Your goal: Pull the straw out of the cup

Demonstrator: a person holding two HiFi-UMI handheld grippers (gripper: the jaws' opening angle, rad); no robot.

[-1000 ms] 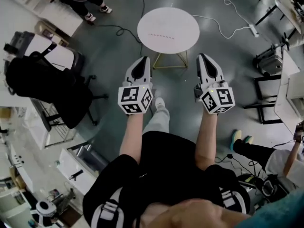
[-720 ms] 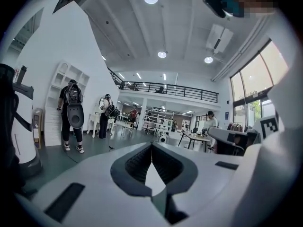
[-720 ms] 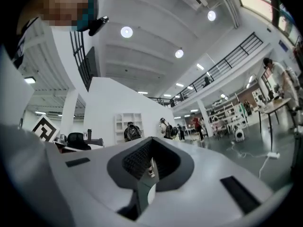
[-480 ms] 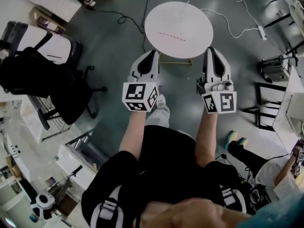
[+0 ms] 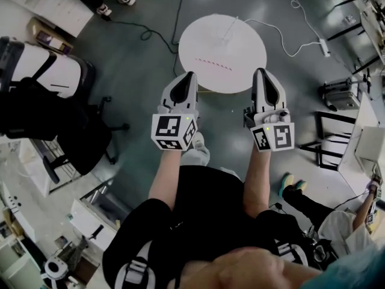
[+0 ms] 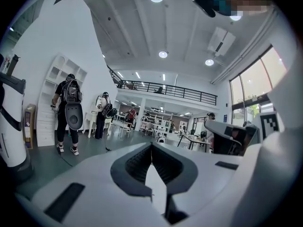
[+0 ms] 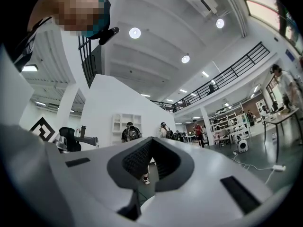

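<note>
Jaws: shut, empty, on left gripper (image 5: 189,76) and right gripper (image 5: 260,72).
Straw (image 5: 232,26): not yet pulled from cup (image 5: 227,39) at 12 o'clock.

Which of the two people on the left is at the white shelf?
The leftmost person, facing the white shelf; the other person stands farther right, clear of it.
</note>
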